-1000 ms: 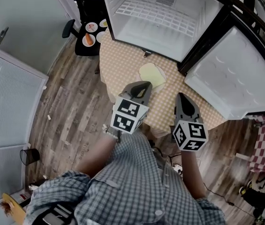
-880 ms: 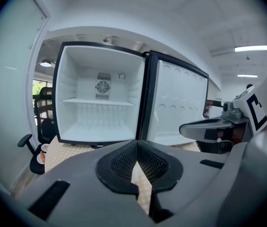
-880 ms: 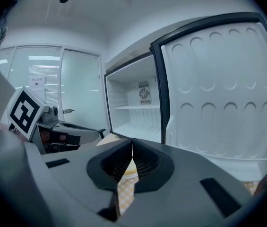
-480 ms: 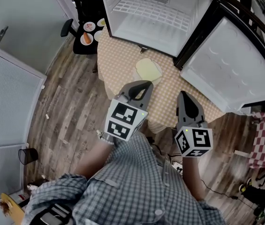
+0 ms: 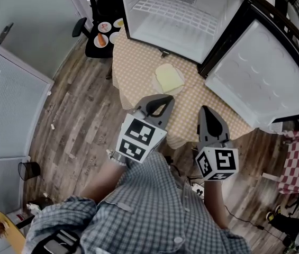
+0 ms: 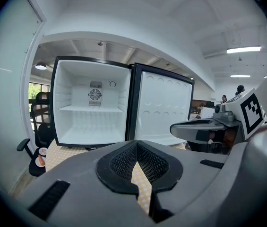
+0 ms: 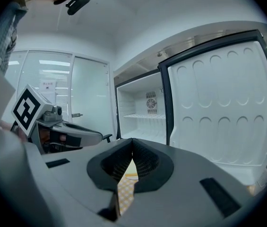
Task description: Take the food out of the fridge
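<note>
The small fridge stands open on the table, its white inside and wire shelf bare; the fridge shows the same in the left gripper view. Its door swings out to the right. A pale yellow slice of food lies on the checked tablecloth in front of the fridge. My left gripper hovers just short of the slice, shut and holding nothing. My right gripper hangs beside it near the table's front edge, also shut and holding nothing. Each gripper's jaws meet at the tips.
A low black stool left of the table holds small plates of food. A grey partition runs along the left. A black bin stands on the wooden floor. A red checked cloth hangs at the right.
The left gripper has drifted slightly back toward my body. The right gripper has barely moved. The head view has shifted a little, so the fridge and slice sit slightly higher.
</note>
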Demonstrator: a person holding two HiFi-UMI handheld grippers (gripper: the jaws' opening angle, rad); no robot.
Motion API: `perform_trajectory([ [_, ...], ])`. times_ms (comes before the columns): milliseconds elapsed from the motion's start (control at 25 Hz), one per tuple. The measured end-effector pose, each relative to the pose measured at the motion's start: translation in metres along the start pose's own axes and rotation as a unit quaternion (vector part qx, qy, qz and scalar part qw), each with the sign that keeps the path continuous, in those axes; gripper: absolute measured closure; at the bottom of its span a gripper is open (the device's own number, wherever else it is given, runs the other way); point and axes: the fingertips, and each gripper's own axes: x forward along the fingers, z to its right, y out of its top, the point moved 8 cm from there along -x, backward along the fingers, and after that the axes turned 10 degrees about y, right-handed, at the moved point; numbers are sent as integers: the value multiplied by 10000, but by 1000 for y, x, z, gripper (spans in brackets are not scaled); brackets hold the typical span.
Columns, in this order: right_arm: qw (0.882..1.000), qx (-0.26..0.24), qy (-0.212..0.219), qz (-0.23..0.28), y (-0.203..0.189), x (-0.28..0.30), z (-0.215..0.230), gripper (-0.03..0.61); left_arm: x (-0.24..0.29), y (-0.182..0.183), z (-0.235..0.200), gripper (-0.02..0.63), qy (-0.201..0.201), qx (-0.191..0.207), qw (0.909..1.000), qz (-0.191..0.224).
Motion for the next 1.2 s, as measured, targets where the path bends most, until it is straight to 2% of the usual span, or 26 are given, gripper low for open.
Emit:
perform_trajectory([
  [240,9999,-120,-52,50,3,-6,-3,569,-4,0,6,607,-78,11,10000,-16],
  [1200,9997,97,-208,108,-3,-33,5,569,-6,-1,32,607,-208,13,9998,-9],
])
